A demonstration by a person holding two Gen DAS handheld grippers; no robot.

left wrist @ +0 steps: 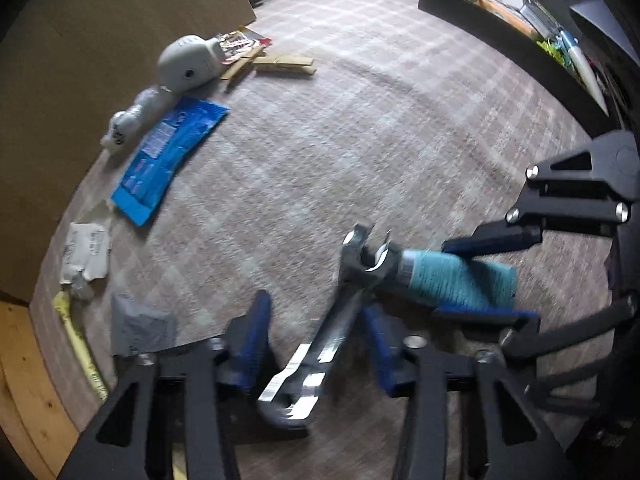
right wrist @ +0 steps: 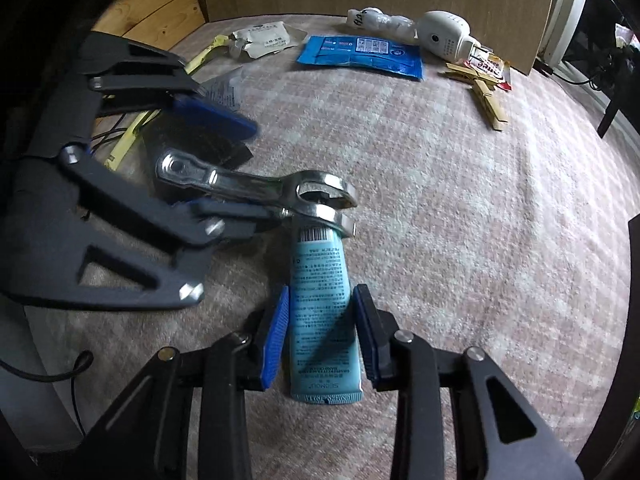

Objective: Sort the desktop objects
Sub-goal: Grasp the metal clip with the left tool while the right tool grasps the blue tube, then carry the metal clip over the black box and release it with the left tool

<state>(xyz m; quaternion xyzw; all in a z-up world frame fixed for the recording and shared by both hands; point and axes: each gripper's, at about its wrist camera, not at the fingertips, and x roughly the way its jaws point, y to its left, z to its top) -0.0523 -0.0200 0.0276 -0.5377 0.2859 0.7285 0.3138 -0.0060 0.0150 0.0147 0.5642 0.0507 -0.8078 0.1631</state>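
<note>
On desk: right gripper (right wrist: 320, 328) clamped on tube (right wrist: 322, 320); left gripper (left wrist: 316, 344) spread around wrench (left wrist: 320, 344). Tray (left wrist: 500, 28) part-filled; blue packet (left wrist: 168, 156), clothespins (left wrist: 284, 65) unsorted.

Teal tube (right wrist: 322, 312) flat on the checked desk cloth, crimped end near the right wrist camera, cap end under the wrench head. Steel wrench (right wrist: 256, 188) (open-ended, shiny) tilted, its jaw end on the tube's cap. Blue sachet (right wrist: 360, 54), white camera (right wrist: 444, 38), wooden pegs (right wrist: 486, 96), torn white packet (right wrist: 262, 40) lie along the cardboard back edge.
</note>
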